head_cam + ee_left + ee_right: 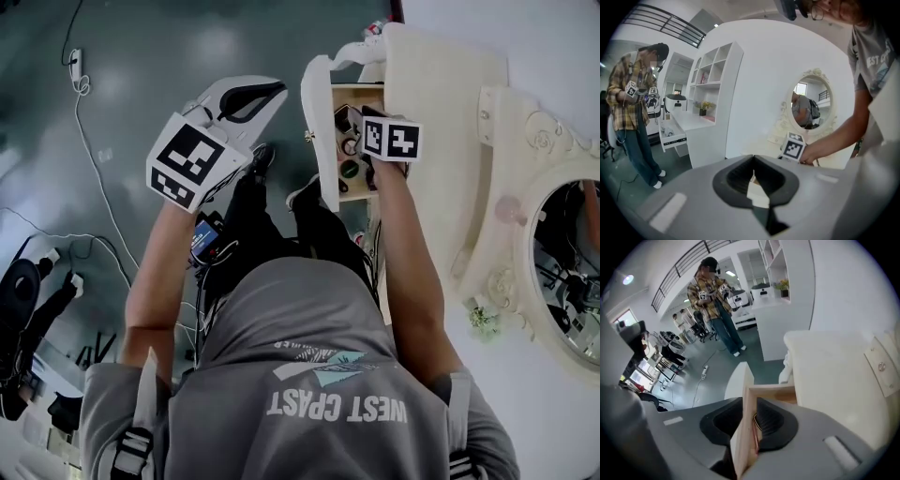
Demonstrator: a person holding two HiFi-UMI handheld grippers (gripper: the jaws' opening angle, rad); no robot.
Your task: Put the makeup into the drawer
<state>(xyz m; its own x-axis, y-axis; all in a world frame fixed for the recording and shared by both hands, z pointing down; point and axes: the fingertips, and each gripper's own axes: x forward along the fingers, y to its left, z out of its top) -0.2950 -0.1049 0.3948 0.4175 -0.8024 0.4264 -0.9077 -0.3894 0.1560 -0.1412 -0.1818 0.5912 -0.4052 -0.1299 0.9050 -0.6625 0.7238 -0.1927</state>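
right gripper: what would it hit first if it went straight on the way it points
Probably the open drawer's front panel, which stands edge-on right in the gap between the right gripper's jaws. Whether the panel touches them is hard to tell from this view.

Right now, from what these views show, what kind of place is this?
Probably a staged recording studio in a big hall, not a home: a cream dressing table with an oval mirror, loose cables on the floor, and another person holding marker cubes.

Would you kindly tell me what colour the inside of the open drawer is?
Light natural wood; the drawer shows best in the head view.
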